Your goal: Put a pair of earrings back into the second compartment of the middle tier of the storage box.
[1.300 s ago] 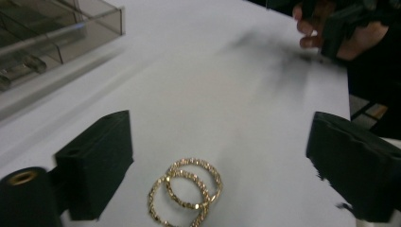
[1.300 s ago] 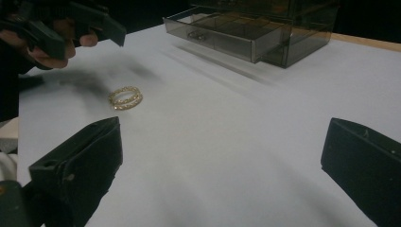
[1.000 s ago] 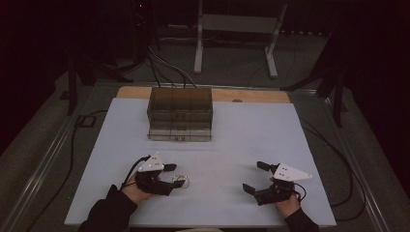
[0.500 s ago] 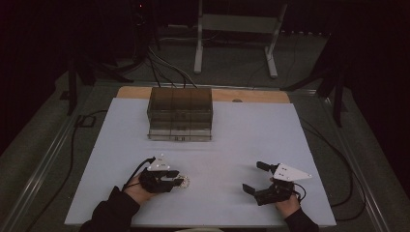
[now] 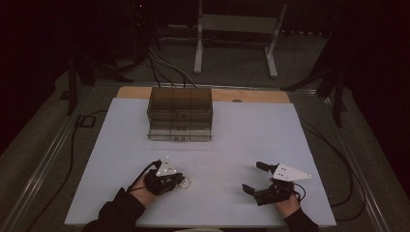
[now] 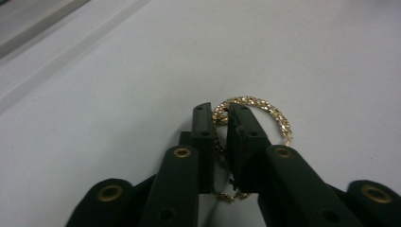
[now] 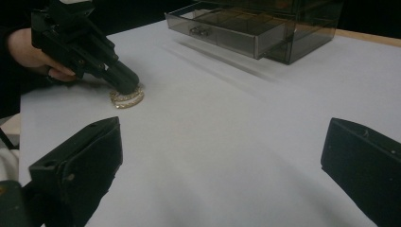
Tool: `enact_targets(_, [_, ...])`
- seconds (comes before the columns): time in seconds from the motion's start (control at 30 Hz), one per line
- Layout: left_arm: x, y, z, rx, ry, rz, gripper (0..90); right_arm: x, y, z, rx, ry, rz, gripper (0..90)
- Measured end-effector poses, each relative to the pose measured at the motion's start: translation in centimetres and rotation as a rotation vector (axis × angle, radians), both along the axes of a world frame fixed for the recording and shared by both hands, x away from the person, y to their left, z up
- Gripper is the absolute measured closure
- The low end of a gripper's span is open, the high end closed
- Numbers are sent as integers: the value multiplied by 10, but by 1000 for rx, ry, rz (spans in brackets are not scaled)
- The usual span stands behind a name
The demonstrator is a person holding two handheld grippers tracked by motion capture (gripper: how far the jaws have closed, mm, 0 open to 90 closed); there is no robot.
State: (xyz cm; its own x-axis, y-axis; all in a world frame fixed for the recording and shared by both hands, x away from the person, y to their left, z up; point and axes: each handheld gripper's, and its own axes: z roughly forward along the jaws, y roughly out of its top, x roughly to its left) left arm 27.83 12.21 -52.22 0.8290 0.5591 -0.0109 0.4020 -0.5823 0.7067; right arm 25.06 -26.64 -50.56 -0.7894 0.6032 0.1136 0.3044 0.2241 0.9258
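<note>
A gold chain bracelet [image 6: 272,113] lies on the white table sheet [image 5: 251,135], near the front left. My left gripper [image 6: 221,112] points down onto it. Its jaws have just been closing and now pinch the near side of the chain between the pads. The high view has that gripper [image 5: 179,180] over the bracelet [image 5: 186,182]. In the right gripper view the left gripper [image 7: 125,86] stands on the bracelet [image 7: 126,99]. My right gripper [image 5: 252,177] rests at the front right, its jaws wide apart with nothing between them, as its own view shows [image 7: 223,126].
A smoky clear drawer box [image 5: 180,113] stands at the back middle of the sheet, its bottom drawer [image 7: 222,33] pulled partly out. Wooden table edge [image 5: 251,95] runs behind it. Cables and a metal stand lie on the dark floor beyond.
The left gripper has tipped down over the bracelet and its jaws have closed onto the chain. The right gripper has stayed where it was.
</note>
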Motion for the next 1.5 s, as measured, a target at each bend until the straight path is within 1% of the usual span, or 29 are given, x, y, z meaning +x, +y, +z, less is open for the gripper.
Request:
enact_targets(0.07, [0,-1,0,1,2,6,871,0,0,0,-3,-1,1,0])
enact_targets(0.17, [0,-2,0,8,-1,4,880,0,0,0,-1,2,1,0])
enact_targets(0.3, [1,-2,1,-4,19,19,886,0,0,0,0,4,1,0])
enact_targets(0.37, [1,-1,2,-6,25,17,887,0,0,0,1,1,-2,0])
enact_targets(0.47, [1,0,5,-26,35,15,888,0,-1,0,6,3,-3,0])
enact_targets(0.77, [-2,4,19,-77,30,-6,893,1,-2,0,11,2,-6,0])
enact_targets(0.87, [-4,5,23,-93,34,-17,894,1,-2,0,16,9,-9,0])
enact_targets(1.17, [-9,6,39,-114,13,-48,897,1,-2,0,16,8,-9,0])
enact_targets(1.23, [-10,6,40,-116,13,-46,897,1,-2,0,16,8,-10,0])
enact_targets(1.33, [-10,7,46,-124,2,-52,898,1,-2,0,18,9,-11,0])
enact_targets(1.43, [-9,9,52,-143,0,-50,898,1,-2,0,18,10,-11,0])
enact_targets(1.5, [-8,9,57,-146,-10,-51,897,1,-2,0,19,8,-10,0])
